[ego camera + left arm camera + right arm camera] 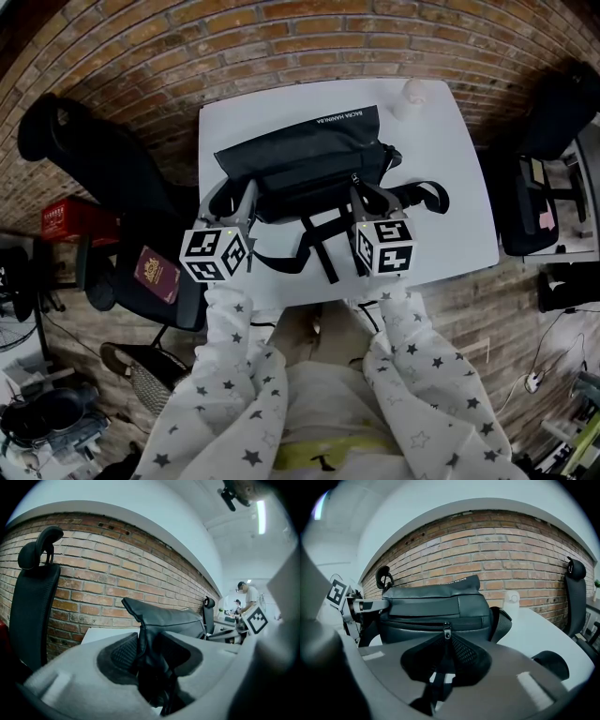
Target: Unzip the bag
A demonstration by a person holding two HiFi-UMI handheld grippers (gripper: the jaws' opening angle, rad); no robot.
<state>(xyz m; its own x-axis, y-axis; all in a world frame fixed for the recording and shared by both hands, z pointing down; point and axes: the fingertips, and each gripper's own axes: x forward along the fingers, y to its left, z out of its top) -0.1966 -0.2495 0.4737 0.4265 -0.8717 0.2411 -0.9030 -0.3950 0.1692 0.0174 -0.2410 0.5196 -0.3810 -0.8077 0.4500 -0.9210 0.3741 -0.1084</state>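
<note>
A black bag (309, 164) lies on the white table (450, 216), its straps (319, 246) trailing toward the front edge. My left gripper (232, 195) is at the bag's left end; in the left gripper view its jaws are shut on a fold of the bag's fabric (146, 644). My right gripper (367, 195) is at the bag's front right. In the right gripper view its pads pinch the tab hanging from the zipper pull (447, 631), which sits on the front zipper line of the bag (436, 604).
A black office chair (103, 178) stands left of the table with a red booklet (157, 274) on its seat. A small white bottle (412, 96) is at the table's far right. Another chair (553, 122) stands to the right. A brick wall (497, 569) runs behind the table.
</note>
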